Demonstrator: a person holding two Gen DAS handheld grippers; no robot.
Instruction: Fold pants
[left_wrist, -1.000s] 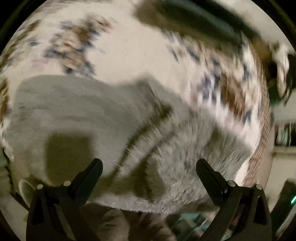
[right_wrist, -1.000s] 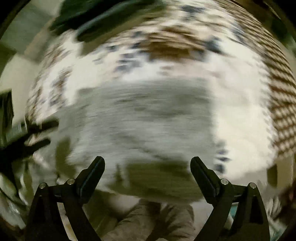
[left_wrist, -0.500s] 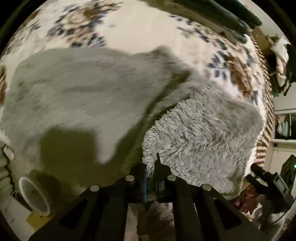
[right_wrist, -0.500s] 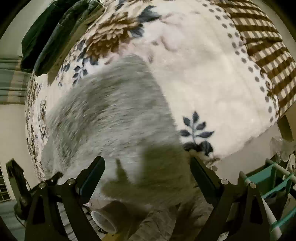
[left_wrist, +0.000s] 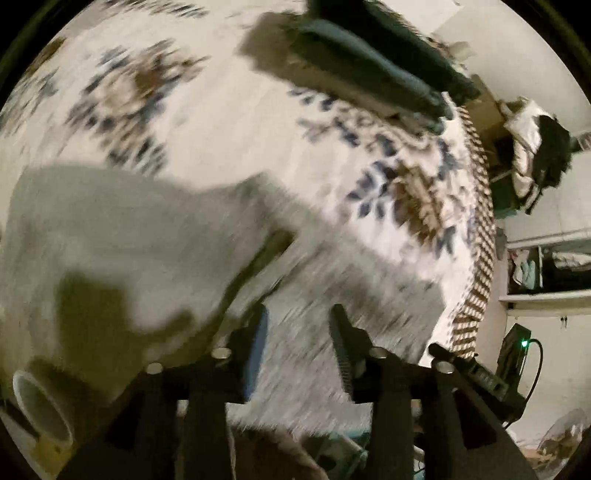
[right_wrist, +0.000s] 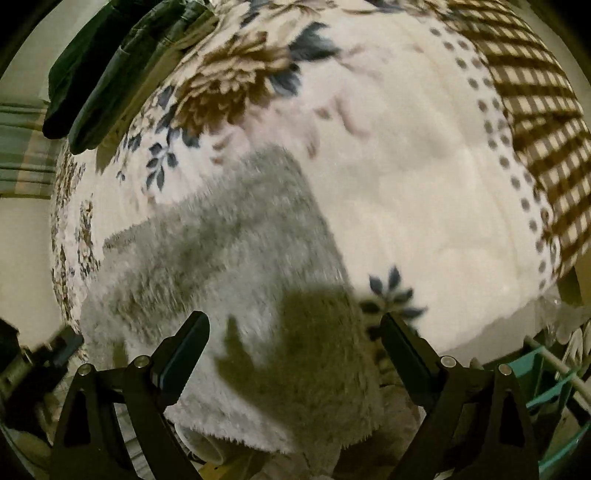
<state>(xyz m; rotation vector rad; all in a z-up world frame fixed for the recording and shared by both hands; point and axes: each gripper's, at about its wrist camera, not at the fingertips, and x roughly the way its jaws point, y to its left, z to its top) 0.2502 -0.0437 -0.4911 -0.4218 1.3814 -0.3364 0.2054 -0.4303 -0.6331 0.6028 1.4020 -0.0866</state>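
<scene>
Fuzzy grey pants (right_wrist: 236, 258) lie on the floral blanket (right_wrist: 406, 166); my left gripper (left_wrist: 299, 325) is opening over them, nothing pinched, right gripper (right_wrist: 295, 332) gapes wide.

floral blanket (right_wrist: 406, 177), dark folded clothes (right_wrist: 110, 74), white cup (left_wrist: 40, 410)

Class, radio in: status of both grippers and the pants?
Left gripper opening, nothing between fingers. Right gripper open, empty. Grey fluffy pants on floral blanket. Nothing in the way.
</scene>
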